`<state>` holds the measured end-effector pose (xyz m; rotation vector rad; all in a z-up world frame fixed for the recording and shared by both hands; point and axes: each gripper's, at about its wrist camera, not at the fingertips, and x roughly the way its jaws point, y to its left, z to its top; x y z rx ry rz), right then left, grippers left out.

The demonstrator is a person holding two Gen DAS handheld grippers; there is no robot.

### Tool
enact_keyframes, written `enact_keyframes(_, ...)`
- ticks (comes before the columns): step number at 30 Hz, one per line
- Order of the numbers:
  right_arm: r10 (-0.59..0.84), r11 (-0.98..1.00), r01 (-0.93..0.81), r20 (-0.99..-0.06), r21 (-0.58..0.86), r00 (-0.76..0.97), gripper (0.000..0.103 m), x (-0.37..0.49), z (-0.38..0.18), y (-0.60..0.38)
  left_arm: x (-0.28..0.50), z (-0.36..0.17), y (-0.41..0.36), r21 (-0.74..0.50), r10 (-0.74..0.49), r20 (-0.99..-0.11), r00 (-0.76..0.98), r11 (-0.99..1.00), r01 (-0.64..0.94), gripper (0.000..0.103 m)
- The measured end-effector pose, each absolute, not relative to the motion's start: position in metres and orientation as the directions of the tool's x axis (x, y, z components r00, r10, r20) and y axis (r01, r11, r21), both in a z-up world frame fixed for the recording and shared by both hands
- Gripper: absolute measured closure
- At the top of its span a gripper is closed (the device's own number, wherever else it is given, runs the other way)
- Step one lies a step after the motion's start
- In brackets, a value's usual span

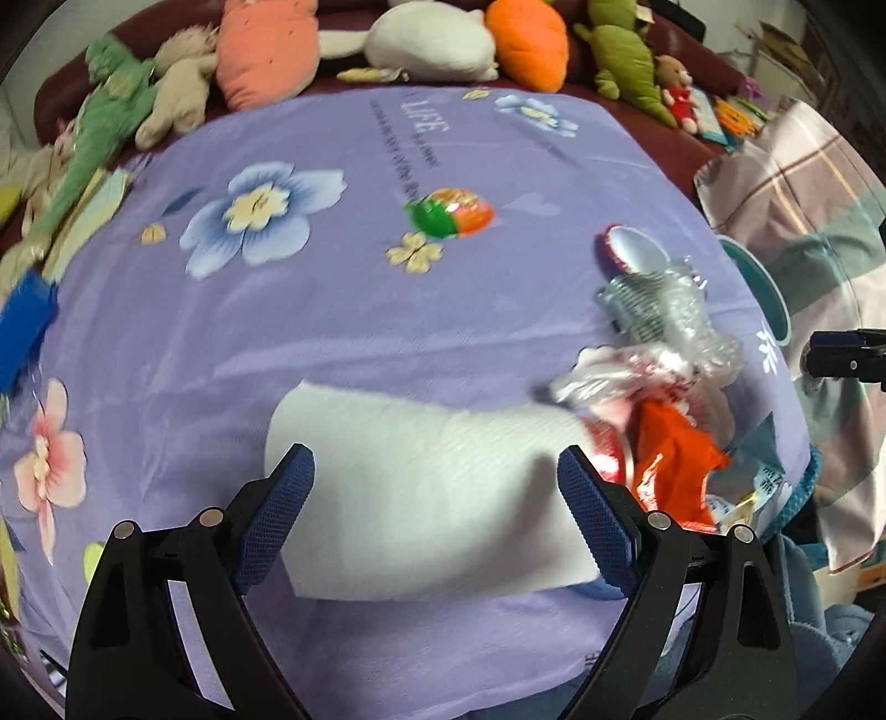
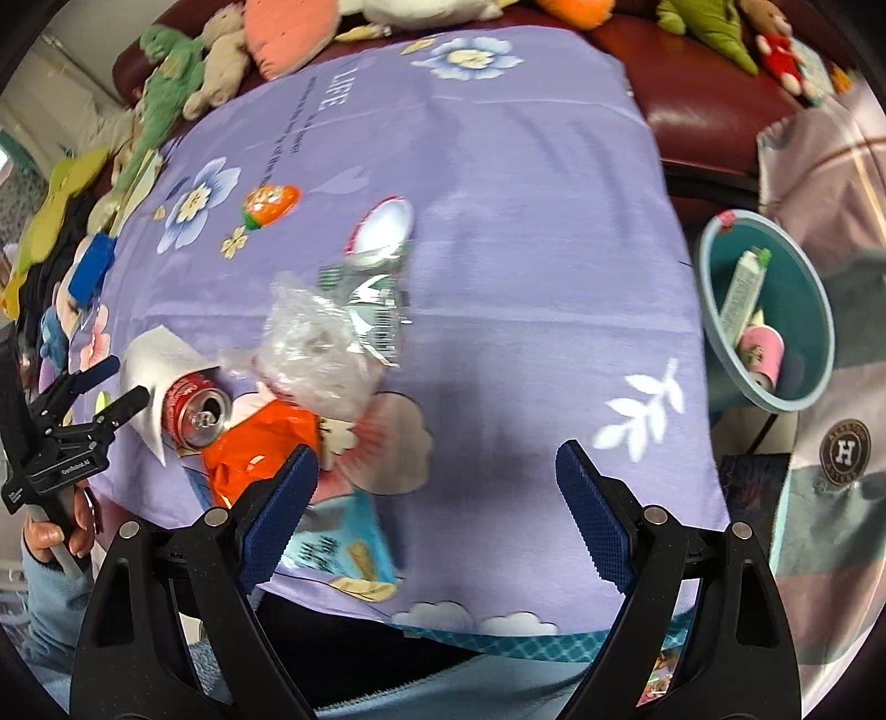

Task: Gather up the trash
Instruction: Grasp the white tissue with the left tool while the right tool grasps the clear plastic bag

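A white paper napkin [image 1: 421,487] lies on the purple flowered cloth, between the wide-open fingers of my left gripper [image 1: 437,482], which hovers just above it. Right of it lie a red soda can [image 2: 194,410], an orange wrapper [image 2: 255,448], crumpled clear plastic [image 2: 315,343] and a silver wrapper [image 2: 371,299]. A red-rimmed lid [image 2: 385,224] and an orange-green candy wrapper [image 1: 451,213] lie farther back. My right gripper [image 2: 437,487] is open and empty above bare cloth. The left gripper [image 2: 105,396] shows at the far left of the right wrist view.
A teal bin [image 2: 714,288] stands right of the table, holding a tube and a pink cup. Plush toys [image 1: 432,39] line the dark red sofa behind. A blue object [image 1: 25,327] lies at the cloth's left edge. A plaid blanket [image 1: 797,177] is at right.
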<state>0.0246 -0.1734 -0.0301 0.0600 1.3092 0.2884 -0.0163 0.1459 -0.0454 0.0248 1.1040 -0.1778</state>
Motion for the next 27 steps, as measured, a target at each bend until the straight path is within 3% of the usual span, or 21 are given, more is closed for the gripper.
enact_keyframes(14, 0.232, 0.962, -0.187, -0.954, 0.197, 0.188, 0.019, 0.039, -0.04, -0.133, -0.011, -0.062, 0.143, -0.12, -0.194, -0.866, 0.46, 0.975, 0.186, 0.016)
enact_keyframes(17, 0.229, 0.964, -0.179, -0.956, 0.197, 0.183, 0.019, 0.044, -0.044, -0.131, -0.004, -0.06, 0.143, -0.154, -0.223, -0.85, 0.477, 0.972, 0.18, 0.034)
enact_keyframes(19, 0.229, 0.964, -0.177, -0.957, 0.197, 0.179, 0.019, 0.046, -0.045, -0.13, 0.002, -0.058, 0.141, -0.169, -0.234, -0.844, 0.483, 0.97, 0.175, 0.058)
enact_keyframes(23, 0.233, 0.964, -0.169, -0.958, 0.205, 0.169, 0.019, 0.05, -0.051, -0.127, 0.016, -0.053, 0.137, -0.148, -0.205, -0.834, 0.513, 0.978, 0.149, 0.081)
enact_keyframes(24, 0.237, 0.963, -0.167, -0.957, 0.21, 0.164, 0.019, 0.05, -0.053, -0.126, 0.017, -0.051, 0.138, -0.156, -0.209, -0.832, 0.514, 0.977, 0.145, 0.097)
enact_keyframes(27, 0.256, 0.959, -0.164, -0.956, 0.231, 0.145, 0.019, 0.052, -0.062, -0.12, 0.022, -0.044, 0.143, -0.168, -0.212, -0.819, 0.534, 0.977, 0.13, 0.098)
